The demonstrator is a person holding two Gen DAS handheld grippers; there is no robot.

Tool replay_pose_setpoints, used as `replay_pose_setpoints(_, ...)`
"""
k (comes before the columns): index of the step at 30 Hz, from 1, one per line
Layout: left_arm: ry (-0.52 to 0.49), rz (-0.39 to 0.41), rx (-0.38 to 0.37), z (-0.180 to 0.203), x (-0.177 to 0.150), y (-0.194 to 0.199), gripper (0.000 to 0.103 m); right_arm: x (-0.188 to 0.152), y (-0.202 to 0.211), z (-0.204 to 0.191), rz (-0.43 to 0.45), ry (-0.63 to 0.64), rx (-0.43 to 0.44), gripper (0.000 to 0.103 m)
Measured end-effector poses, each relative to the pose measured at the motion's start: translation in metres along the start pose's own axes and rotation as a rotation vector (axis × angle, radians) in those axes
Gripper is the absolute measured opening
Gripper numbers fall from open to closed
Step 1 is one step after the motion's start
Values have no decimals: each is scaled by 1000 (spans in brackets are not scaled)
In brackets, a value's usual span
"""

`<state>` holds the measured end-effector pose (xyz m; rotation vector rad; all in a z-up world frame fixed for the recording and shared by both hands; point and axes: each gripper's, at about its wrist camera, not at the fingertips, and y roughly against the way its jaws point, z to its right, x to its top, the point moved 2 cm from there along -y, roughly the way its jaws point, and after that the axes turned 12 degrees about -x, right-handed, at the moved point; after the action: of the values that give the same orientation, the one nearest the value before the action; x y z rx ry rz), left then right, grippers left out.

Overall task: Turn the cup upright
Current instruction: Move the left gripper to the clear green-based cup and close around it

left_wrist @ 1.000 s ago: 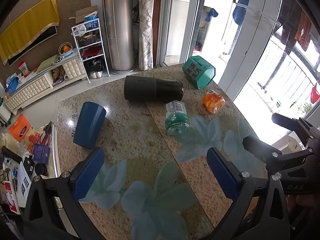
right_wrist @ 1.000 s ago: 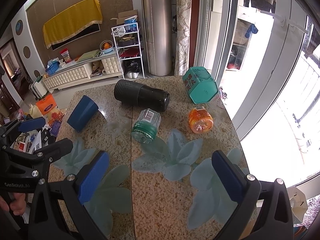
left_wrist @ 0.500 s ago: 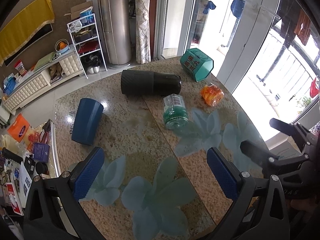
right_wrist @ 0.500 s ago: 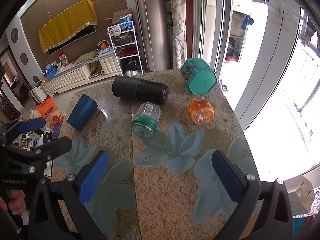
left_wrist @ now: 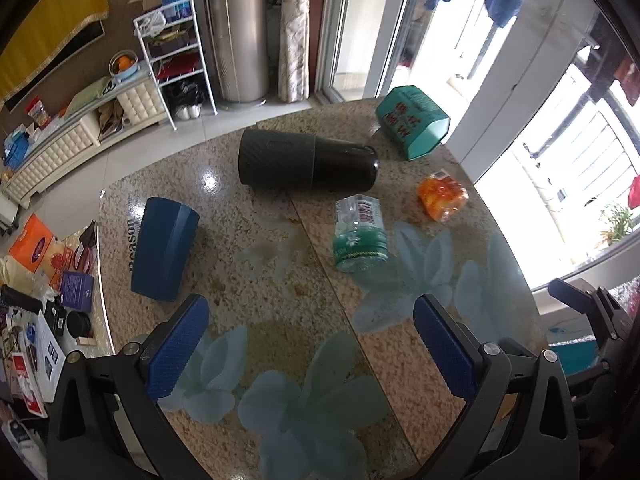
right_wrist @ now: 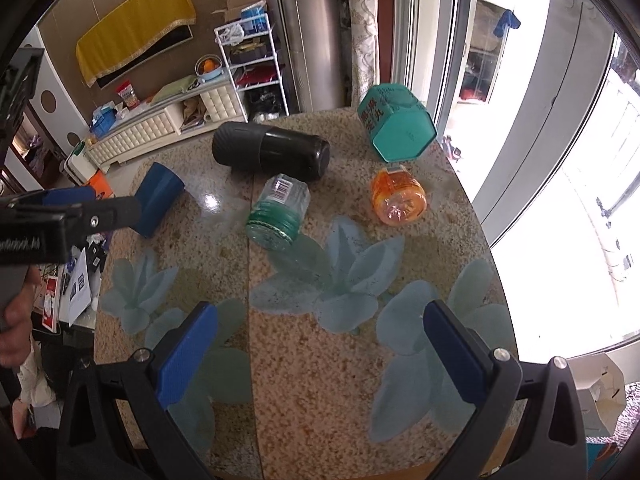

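A dark blue cup [left_wrist: 164, 248] lies on its side at the left of the granite table [left_wrist: 256, 288]; in the right wrist view the cup [right_wrist: 158, 196] is partly behind the left gripper's body. My left gripper [left_wrist: 308, 344] is open and empty, above the table's near part, right of and nearer than the cup. My right gripper [right_wrist: 320, 352] is open and empty above the table's near edge, far from the cup.
A black cylinder flask [left_wrist: 306, 165], a green clear jar [left_wrist: 359, 234], an orange jar [left_wrist: 442, 198] and a teal hexagonal box [left_wrist: 412, 121] all lie on the table. Floor clutter sits beyond the left edge. A sliding window is at the right.
Both grippers have pulled up and back a little, so the objects look slightly farther. In the right wrist view the left gripper has risen. Nothing on the table has moved.
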<state>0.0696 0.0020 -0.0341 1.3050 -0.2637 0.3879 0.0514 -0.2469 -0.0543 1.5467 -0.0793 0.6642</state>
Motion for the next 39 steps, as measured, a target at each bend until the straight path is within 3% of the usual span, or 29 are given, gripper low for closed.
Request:
replay_pose_setpoints(8, 47, -112, -26, 6, 28, -52, 103, 15, -28, 27, -56, 4, 54, 103)
replay_pose_setpoints(19, 71, -283, 21, 20, 58, -136, 103, 20, -66, 55, -138, -29, 134, 103)
replay_pose_setpoints(33, 100, -479, 82, 11, 60, -204, 103, 28, -89, 92, -173, -127, 182, 103)
replay_pose_setpoints(39, 143, -509, 54, 8, 57, -225, 86, 29, -98, 99, -183, -131, 176, 103)
